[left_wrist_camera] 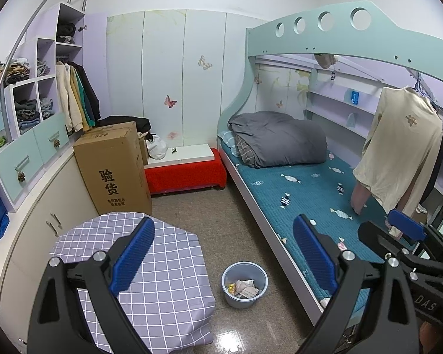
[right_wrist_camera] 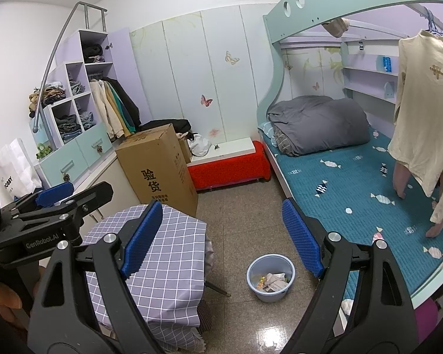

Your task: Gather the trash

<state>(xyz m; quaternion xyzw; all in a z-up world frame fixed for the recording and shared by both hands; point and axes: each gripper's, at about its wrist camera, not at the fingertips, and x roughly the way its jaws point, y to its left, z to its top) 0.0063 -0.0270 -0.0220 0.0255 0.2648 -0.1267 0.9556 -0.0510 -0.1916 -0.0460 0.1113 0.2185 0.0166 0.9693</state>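
Speckled tile floor (left_wrist_camera: 192,206) is carrying a pale blue bin (left_wrist_camera: 244,283), crumpled paper scraps (left_wrist_camera: 245,287) lying inside. A tall cardboard box (left_wrist_camera: 112,168) and a red-covered low bench (left_wrist_camera: 186,174) are standing on it by the far wall. The bed (left_wrist_camera: 304,194) is bearing a teal candy-print sheet, with a rolled grey quilt (left_wrist_camera: 277,138) sitting at the far end.

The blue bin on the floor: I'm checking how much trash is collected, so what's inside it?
The blue bin holds crumpled paper and a yellowish wrapper. Whatever lies beneath that pile is covered, and the near wall hides part of the bottom.
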